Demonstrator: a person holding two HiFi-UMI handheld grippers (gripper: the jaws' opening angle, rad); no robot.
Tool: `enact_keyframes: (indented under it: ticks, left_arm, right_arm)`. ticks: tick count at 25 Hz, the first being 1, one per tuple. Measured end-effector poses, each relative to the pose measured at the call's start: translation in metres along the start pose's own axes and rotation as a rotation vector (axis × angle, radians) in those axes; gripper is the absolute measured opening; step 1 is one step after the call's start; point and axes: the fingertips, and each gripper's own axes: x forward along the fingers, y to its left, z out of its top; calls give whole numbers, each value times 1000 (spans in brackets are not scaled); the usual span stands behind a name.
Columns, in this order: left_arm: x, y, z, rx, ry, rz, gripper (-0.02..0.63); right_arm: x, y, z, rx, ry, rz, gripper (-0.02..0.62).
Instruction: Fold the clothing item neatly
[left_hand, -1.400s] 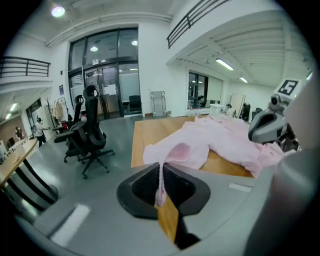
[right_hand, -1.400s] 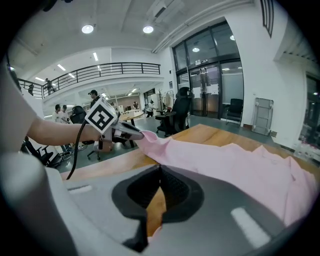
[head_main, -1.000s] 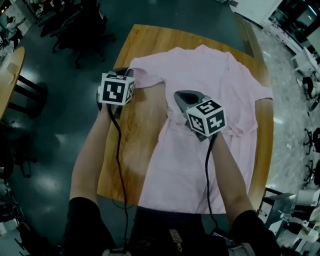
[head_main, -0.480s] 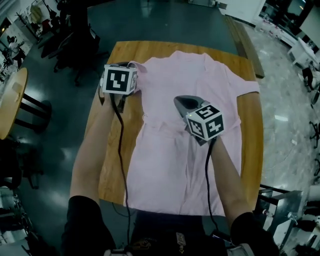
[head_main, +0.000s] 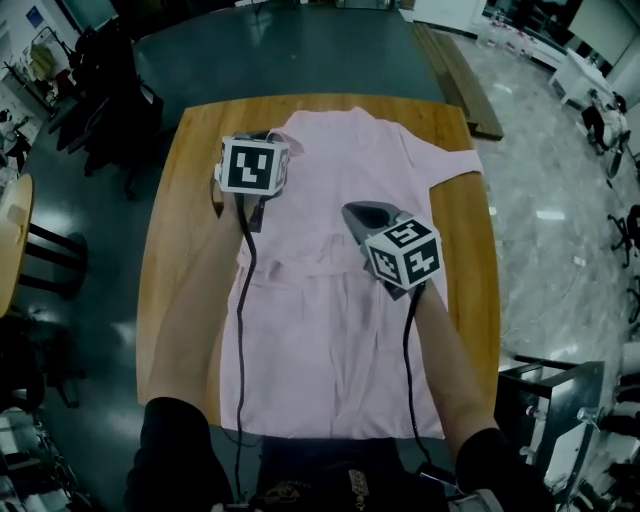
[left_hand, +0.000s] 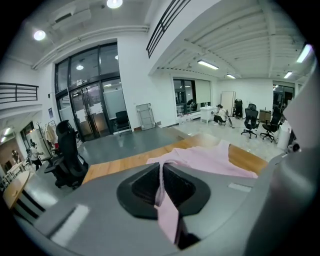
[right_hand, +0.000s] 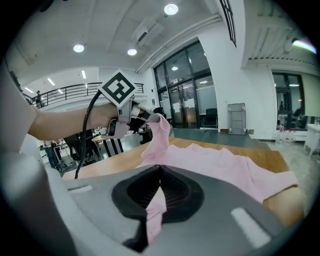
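Note:
A pale pink short-sleeved shirt (head_main: 330, 330) lies flat on the wooden table (head_main: 180, 230), collar at the far end. My left gripper (head_main: 268, 135) hovers over the shirt's far left shoulder. It is shut on a lifted piece of the pink fabric, which runs between its jaws (left_hand: 161, 165). My right gripper (head_main: 350, 210) is over the middle of the shirt, shut on a pinch of cloth (right_hand: 159, 167) at a crosswise crease. The right gripper view shows the left gripper (right_hand: 150, 117) holding its fabric raised above the table. The shirt's right sleeve (head_main: 455, 165) lies spread out.
Dark office chairs (head_main: 110, 110) stand on the floor beyond the table's left side. A round wooden table (head_main: 12, 230) is at the far left edge. A metal stand (head_main: 560, 400) sits by the near right corner. A wooden plank (head_main: 455, 70) lies on the floor behind.
Both grippers have moved rightward over the shirt, carrying the left sleeve and left side inward. The shirt's left edge now runs straighter, and more bare table shows on the left.

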Motion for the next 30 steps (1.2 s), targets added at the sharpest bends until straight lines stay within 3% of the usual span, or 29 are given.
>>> enact_keyframes:
  ticks: [5, 12, 19, 24, 30]
  left_arm:
    - [39, -52, -4, -39, 11, -40, 21]
    - [101, -114, -40, -152, 28, -108, 21]
    - [140, -162, -100, -160, 176, -226, 43]
    - [129, -193, -114, -149, 203, -378, 235]
    - [92, -171, -99, -96, 157, -366, 255]
  right_arm:
    - [-21, -32, -20, 20, 19, -22, 3]
    - [-48, -78, -56, 57, 55, -68, 3]
    - [-48, -100, -81, 82, 82, -76, 3]
    - [-44, -104, -74, 72, 72, -51, 3]
    - [-21, -114, -39, 37, 77, -26, 5]
